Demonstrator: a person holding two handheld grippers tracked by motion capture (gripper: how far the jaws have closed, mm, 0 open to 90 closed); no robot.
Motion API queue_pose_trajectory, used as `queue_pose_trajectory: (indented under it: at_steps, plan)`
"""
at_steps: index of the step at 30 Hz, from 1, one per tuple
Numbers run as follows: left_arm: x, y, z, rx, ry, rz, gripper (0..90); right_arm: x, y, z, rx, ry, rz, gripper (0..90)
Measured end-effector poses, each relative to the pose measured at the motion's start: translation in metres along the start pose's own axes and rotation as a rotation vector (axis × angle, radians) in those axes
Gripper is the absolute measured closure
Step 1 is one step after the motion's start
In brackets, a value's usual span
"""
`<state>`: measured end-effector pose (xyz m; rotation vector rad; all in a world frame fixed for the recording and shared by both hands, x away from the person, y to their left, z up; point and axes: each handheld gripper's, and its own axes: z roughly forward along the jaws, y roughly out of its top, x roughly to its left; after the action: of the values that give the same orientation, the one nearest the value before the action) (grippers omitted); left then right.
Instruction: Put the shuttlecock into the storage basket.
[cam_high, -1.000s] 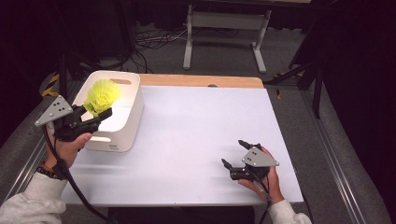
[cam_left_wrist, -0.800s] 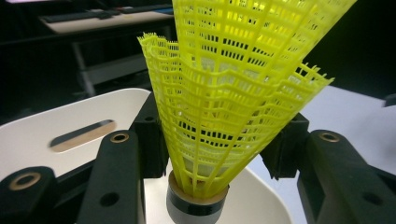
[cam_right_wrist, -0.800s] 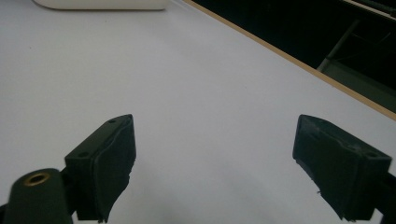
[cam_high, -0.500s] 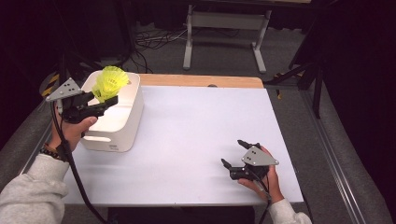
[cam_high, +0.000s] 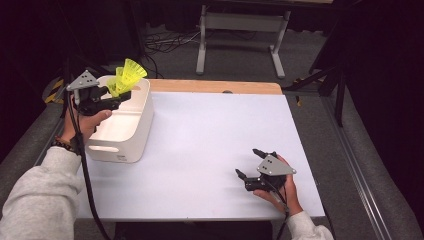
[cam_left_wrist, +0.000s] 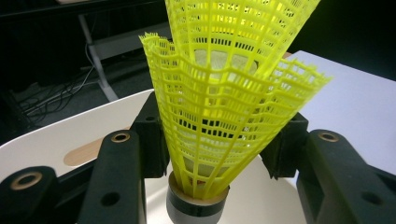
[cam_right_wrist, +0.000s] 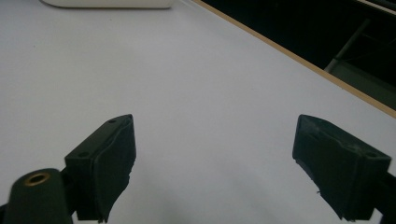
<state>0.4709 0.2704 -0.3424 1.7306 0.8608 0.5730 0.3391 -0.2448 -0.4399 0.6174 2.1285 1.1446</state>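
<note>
Now, held thing: two yellow plastic shuttlecocks (cam_left_wrist: 224, 116), nested one inside the other, cork end with a dark band nearest the camera in the left gripper view.
Place: lifted above the far end of the white bin (cam_high: 131, 145), at the far left of the table (cam_high: 210, 145); skirts fan up and away from the hand.
Left gripper (cam_high: 114, 99): clamped on the shuttlecocks, black pads (cam_left_wrist: 150, 135) pressing both sides of the lower skirt, just above the cork.
Right gripper (cam_high: 251, 165): jaws wide apart, nothing between them, resting low on the near right of the table, well apart from the bin.
Weight: very light, by the look; no strain on the grip likely.
Stiffness: mesh skirt thin and springy, likely to buckle or crease under a hard squeeze; cork base firm.
Slip: smooth plastic ribs, and a cone shape that could squirt out of the pads toward the wide end.
Nesting: inner shuttlecock held only by fit inside the outer one; could slide loose if tipped or shaken.
Best hold: low on the skirt beside the cork, or on the cork itself, with gentle pressure.
Bin: looks empty where visible, handle slot on the near wall.
</note>
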Motion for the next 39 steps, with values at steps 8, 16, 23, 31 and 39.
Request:
queue_pose_trajectory:
  at_steps: [8, 16, 23, 31, 39]
  plan:
    - [0.021, -0.007, 0.031, 0.130, 0.031, -0.043, 52.5, -0.002, -0.001, 0.004, 0.007, 0.012, -0.001, 14.1]
    - [0.033, -0.013, 0.045, 0.262, 0.104, -0.078, 52.8, -0.002, 0.000, 0.006, 0.008, 0.026, -0.010, 14.1]
    - [0.032, -0.017, 0.057, 0.366, 0.132, -0.066, 52.9, -0.002, 0.000, 0.006, 0.008, 0.034, -0.010, 14.1]
    - [0.035, -0.020, 0.062, 0.428, 0.152, -0.068, 50.7, -0.001, 0.000, 0.008, 0.014, 0.047, -0.014, 14.2]
    - [0.032, -0.024, 0.072, 0.530, 0.145, -0.047, 46.1, 0.000, 0.001, 0.009, 0.019, 0.061, -0.015, 14.1]
